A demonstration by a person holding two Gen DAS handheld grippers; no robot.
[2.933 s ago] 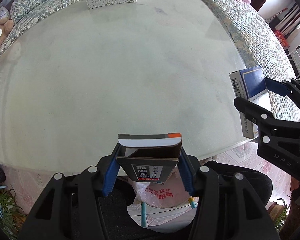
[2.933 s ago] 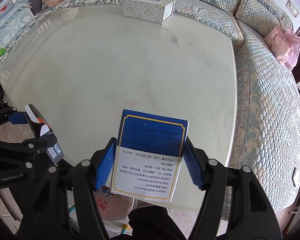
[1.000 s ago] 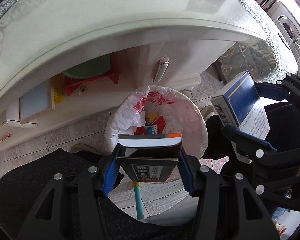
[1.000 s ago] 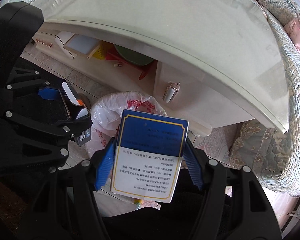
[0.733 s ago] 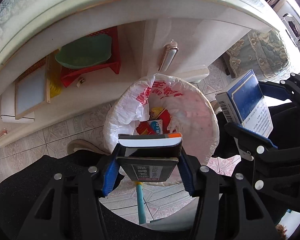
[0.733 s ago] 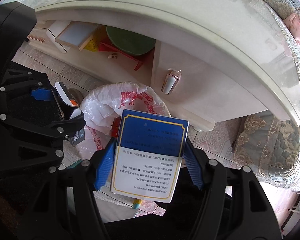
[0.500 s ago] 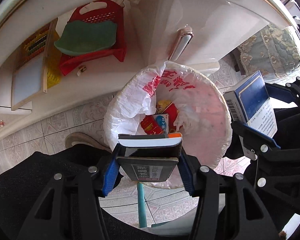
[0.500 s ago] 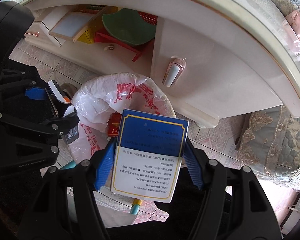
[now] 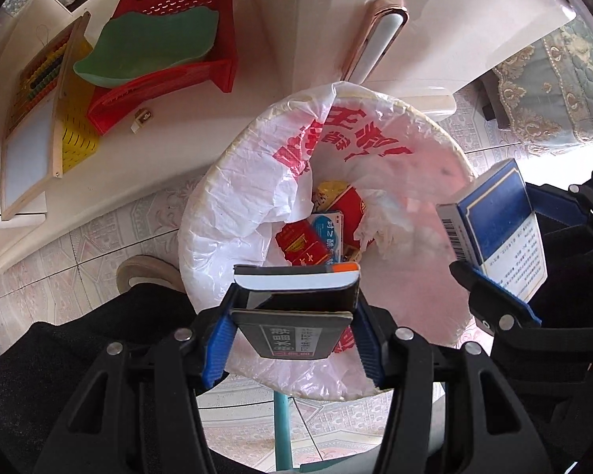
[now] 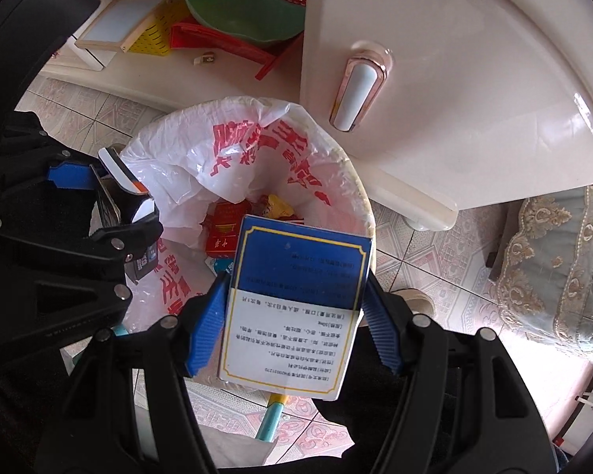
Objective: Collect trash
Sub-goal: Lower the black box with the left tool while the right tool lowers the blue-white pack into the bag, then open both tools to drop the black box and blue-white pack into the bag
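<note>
The left hand-held gripper (image 9: 294, 316) is clamped on a dark cigarette pack (image 9: 296, 296), poised over the 6 o'clock rim of the bag-lined trash bin (image 9: 249, 181). The right hand-held gripper (image 10: 292, 308) pinches a blue-and-white carton (image 10: 296, 304) by its side edges, above the bin's 5 o'clock edge. Both look like light, thin cardboard, probably crushable; gripping the narrow sides seems wise. Red packs (image 9: 302, 247) lie inside.

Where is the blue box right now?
In the right view, the blue box sits clamped in the right tongs above the near rim of the lined bin.
</note>
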